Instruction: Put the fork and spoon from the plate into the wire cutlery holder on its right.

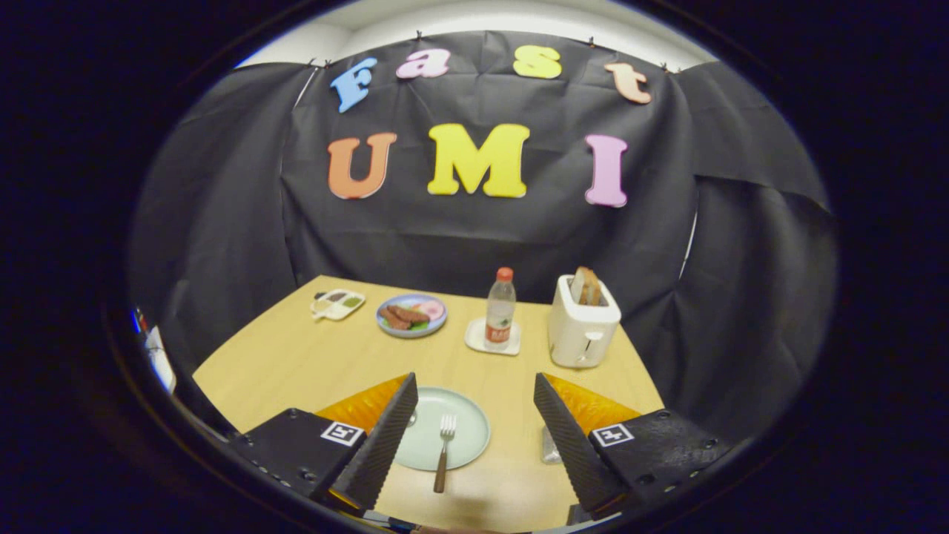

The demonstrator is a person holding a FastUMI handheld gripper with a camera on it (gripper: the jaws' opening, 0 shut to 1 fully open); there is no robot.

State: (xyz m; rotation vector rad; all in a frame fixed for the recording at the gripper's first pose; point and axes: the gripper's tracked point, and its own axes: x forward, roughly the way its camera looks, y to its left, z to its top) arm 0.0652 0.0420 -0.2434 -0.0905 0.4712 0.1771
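Observation:
A pale green plate (465, 421) lies on the wooden table (296, 363), low between my fingers. On it rests a fork (445, 445), tines pointing away and brown handle reaching over the near rim. A small shiny piece at the plate's left rim, beside my left finger, may be the spoon (411, 420); the finger hides most of it. Just behind my right finger a bit of grey metal shows, perhaps the wire cutlery holder (549, 447), mostly hidden. My gripper (473, 380) hovers above the plate, open wide, with nothing between its fingers.
Beyond the plate stand a white toaster (582, 330) with bread in it, a water bottle (500, 311) on a white coaster, a blue plate of food (411, 315) and a small white dish (338, 304). Black cloth walls close in the far table edges.

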